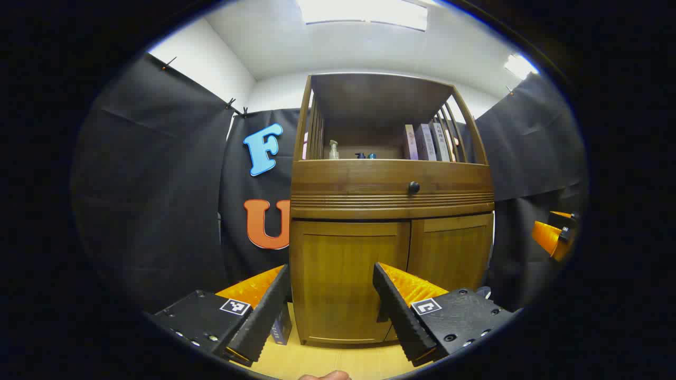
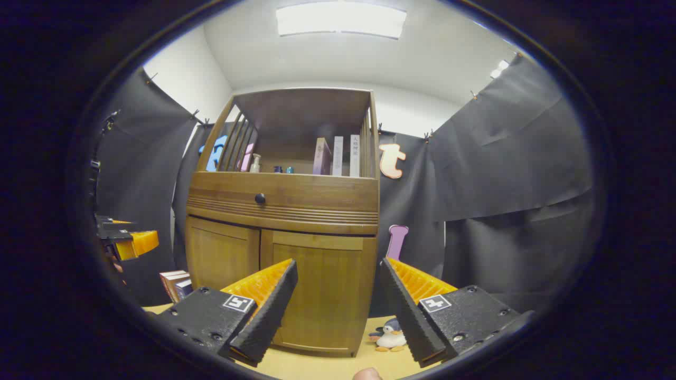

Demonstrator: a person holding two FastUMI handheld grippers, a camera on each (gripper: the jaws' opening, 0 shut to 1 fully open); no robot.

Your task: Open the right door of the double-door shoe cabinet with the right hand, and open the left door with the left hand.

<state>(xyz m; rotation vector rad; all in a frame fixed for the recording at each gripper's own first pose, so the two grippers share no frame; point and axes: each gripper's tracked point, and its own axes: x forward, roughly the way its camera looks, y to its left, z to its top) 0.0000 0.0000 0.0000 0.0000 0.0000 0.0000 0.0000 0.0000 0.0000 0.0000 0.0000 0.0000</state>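
Both doors are closed. The left gripper (image 1: 331, 295) hangs wide open and empty before the left door (image 1: 348, 279), and the right gripper (image 2: 338, 303), likewise spread and empty, faces the right door (image 2: 322, 295), each seemingly squared up to take its own door of the cabinet (image 1: 391, 195).

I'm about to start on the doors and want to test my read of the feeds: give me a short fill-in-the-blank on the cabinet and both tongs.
1. Both doors of the shoe cabinet are ____.
2. The left tongs and the right tongs both stand ____, holding nothing.
3. Above the doors, the drawer front carries one round dark ____.
4. On the floor by the cabinet's right corner lies a toy ____.

Missing words: closed; open; knob; penguin
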